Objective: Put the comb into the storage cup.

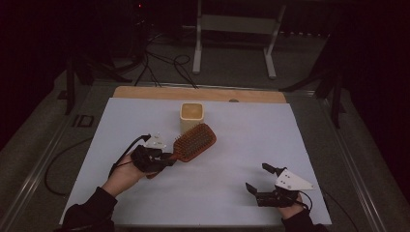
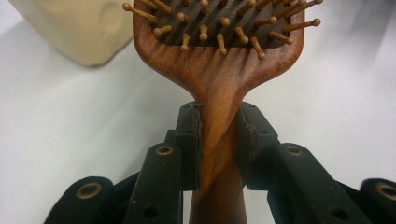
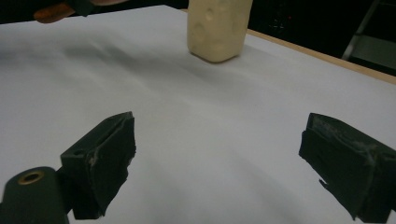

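Observation:
A wooden paddle hairbrush (image 1: 194,142) with peg bristles hangs just above the white sheet, left of centre. My left gripper (image 1: 167,158) is shut on its handle; in the left gripper view both pads clamp the brown handle (image 2: 219,140) below the bristle head. A cream, open-topped holder (image 1: 192,116) stands upright just behind the brush head and appears at the top left in the left gripper view (image 2: 79,28). My right gripper (image 1: 257,179) rests near the front right of the sheet, jaws wide apart with nothing between them (image 3: 219,158). The holder (image 3: 218,28) lies ahead of it.
A white sheet (image 1: 232,159) covers the table, and a wooden strip (image 1: 198,94) runs along its far edge. Behind the table stand a white frame (image 1: 237,29) and loose cables on the floor (image 1: 164,63). A cable trails from the left gripper off the table's left side.

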A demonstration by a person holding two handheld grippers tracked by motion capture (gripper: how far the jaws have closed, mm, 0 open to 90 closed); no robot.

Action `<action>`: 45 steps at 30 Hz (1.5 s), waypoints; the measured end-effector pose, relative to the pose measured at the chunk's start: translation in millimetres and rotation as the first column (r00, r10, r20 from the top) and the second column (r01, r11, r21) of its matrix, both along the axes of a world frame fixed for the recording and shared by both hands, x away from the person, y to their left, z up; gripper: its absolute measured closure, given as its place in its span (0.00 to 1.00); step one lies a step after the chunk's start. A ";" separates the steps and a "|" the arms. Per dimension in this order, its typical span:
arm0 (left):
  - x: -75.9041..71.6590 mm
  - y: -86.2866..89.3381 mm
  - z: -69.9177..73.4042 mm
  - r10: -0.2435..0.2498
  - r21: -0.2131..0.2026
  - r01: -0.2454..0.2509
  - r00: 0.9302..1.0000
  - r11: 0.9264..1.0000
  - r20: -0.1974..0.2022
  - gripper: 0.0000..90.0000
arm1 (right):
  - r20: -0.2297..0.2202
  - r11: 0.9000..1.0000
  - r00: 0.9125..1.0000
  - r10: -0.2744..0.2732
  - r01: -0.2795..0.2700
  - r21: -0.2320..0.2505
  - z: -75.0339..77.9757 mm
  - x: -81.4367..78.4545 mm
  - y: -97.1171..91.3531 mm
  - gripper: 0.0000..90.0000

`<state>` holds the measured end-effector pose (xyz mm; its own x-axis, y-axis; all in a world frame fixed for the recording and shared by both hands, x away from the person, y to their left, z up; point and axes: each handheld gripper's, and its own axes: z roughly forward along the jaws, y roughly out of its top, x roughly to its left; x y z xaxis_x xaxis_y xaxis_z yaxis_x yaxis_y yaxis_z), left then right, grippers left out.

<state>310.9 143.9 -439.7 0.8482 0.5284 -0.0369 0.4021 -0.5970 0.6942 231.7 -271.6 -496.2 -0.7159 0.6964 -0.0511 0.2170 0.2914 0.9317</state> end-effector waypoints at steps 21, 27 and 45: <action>-27.3 -3.2 -13.1 0.161 -0.137 -0.140 0.975 0.981 0.152 0.82 | -0.002 1.000 1.000 -0.020 0.020 -0.011 1.4 0.8 -0.2 0.11; -37.5 -4.8 -19.3 0.195 -0.172 -0.161 0.959 0.972 0.203 0.82 | -0.008 0.999 0.999 -0.040 0.040 -0.010 5.0 0.3 -0.5 0.11; -45.4 8.3 -36.2 0.294 -0.237 -0.245 0.935 0.940 0.200 0.81 | 0.049 0.996 0.996 0.080 -0.081 0.030 72.2 15.1 59.0 0.11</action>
<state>265.5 152.2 -475.9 0.6726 0.7399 0.0095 0.3430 -0.3231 0.8820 246.8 -212.6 -424.0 -0.7668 0.6386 -0.0647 0.1496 0.2758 0.9495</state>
